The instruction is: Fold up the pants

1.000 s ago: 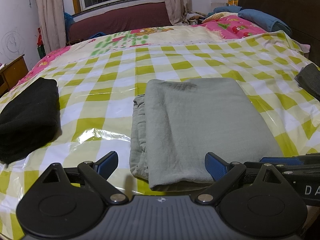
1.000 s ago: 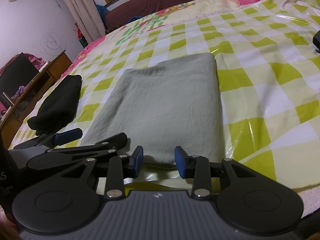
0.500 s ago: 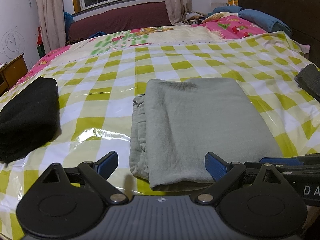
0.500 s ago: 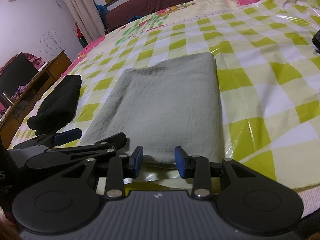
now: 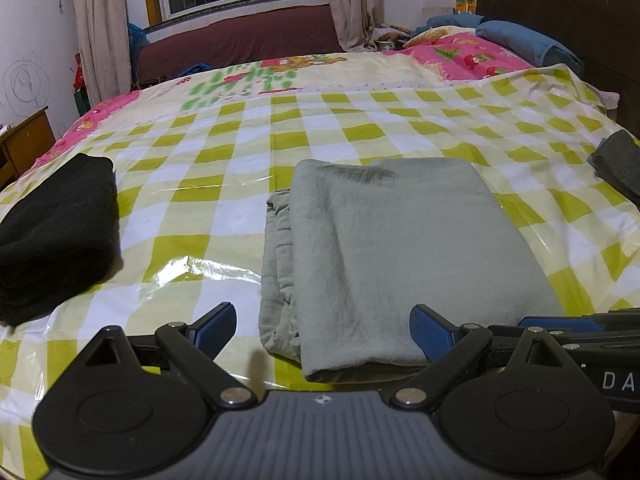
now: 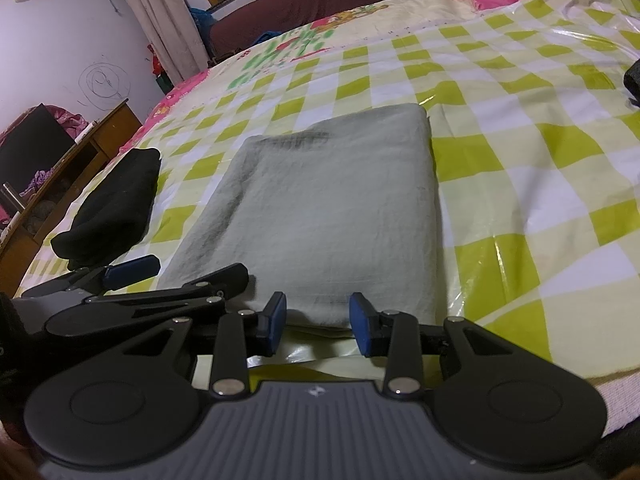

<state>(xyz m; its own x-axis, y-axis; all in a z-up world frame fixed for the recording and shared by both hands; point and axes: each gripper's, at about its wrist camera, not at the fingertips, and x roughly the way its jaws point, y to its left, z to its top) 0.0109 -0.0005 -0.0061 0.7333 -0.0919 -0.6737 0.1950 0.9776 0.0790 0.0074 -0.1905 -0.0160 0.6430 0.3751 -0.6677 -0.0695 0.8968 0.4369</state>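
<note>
The grey-green pants lie folded into a flat rectangle on the checked bed cover, also in the right wrist view. My left gripper is wide open, its blue pads either side of the near left corner of the pants, holding nothing. My right gripper is open with a narrower gap, just short of the near edge of the pants, empty. The left gripper also shows in the right wrist view, and the right gripper's arm at the lower right of the left wrist view.
A folded black garment lies left of the pants, also in the right wrist view. A dark grey garment lies at the right edge. Pillows and a blue blanket lie near the headboard. A wooden cabinet stands left of the bed.
</note>
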